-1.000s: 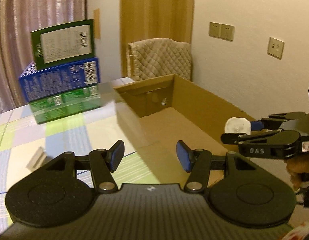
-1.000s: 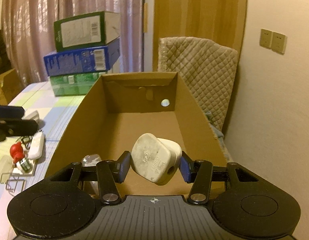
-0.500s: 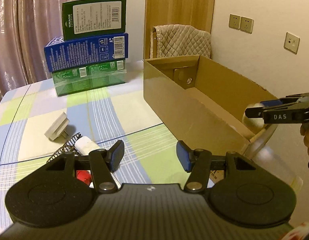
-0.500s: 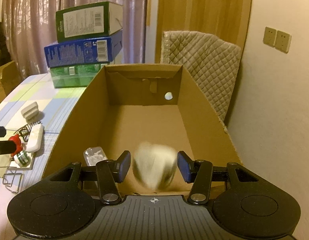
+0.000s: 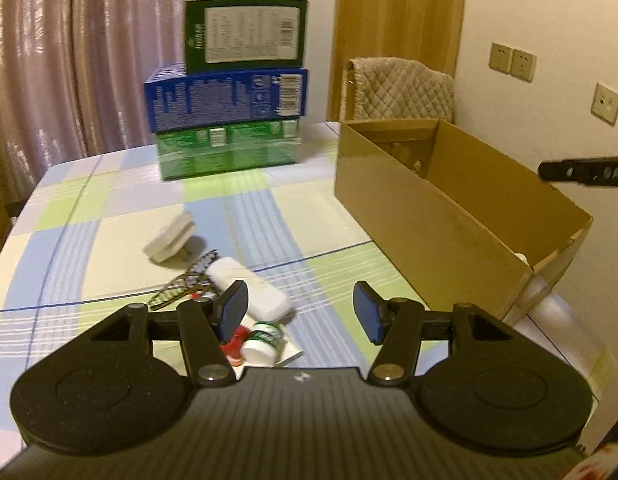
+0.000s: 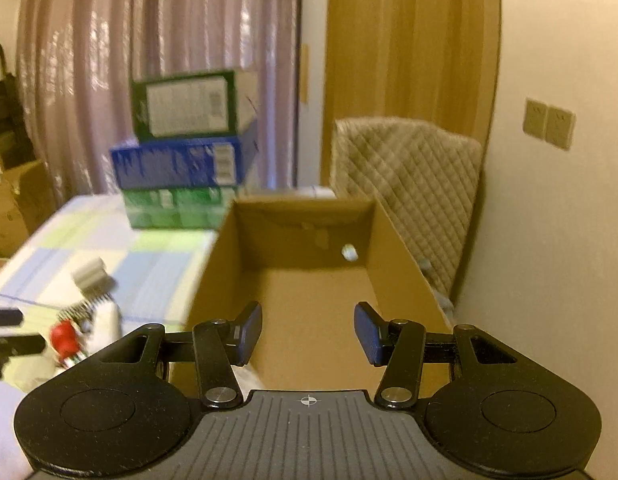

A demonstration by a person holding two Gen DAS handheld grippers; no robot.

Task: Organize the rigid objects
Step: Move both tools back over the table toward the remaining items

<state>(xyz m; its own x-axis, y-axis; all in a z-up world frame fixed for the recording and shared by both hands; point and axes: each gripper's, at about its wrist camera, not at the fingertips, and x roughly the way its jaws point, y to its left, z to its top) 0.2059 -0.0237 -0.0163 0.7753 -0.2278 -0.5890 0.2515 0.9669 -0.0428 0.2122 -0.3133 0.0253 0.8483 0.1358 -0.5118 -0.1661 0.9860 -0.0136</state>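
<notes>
My left gripper [image 5: 301, 308] hangs low over the checked tablecloth. Its jaws are opening and nothing is between them. Under its left finger lie a white bar-shaped device [image 5: 249, 284], a red piece [image 5: 237, 338], a small green-and-white bottle [image 5: 265, 342] and wire clips [image 5: 185, 280]. A white plug adapter [image 5: 169, 236] lies a little farther off. The open cardboard box [image 5: 429, 216] stands to the right. My right gripper [image 6: 309, 330] is open and empty above the near end of the box [image 6: 309, 280]. One of its fingers [image 5: 581, 170] shows over the box rim in the left wrist view.
Three stacked cartons, green, blue and green [image 5: 229, 120], stand at the table's far side before a curtain. A chair with a quilted cover [image 5: 401, 88] is behind the box, beside a wall with sockets [image 5: 513, 62]. The table's edge runs just right of the box.
My right gripper let go of the white plug, which dropped into the box, and then rose. My left gripper swung left from the box to the small items, its jaws a little wider.
</notes>
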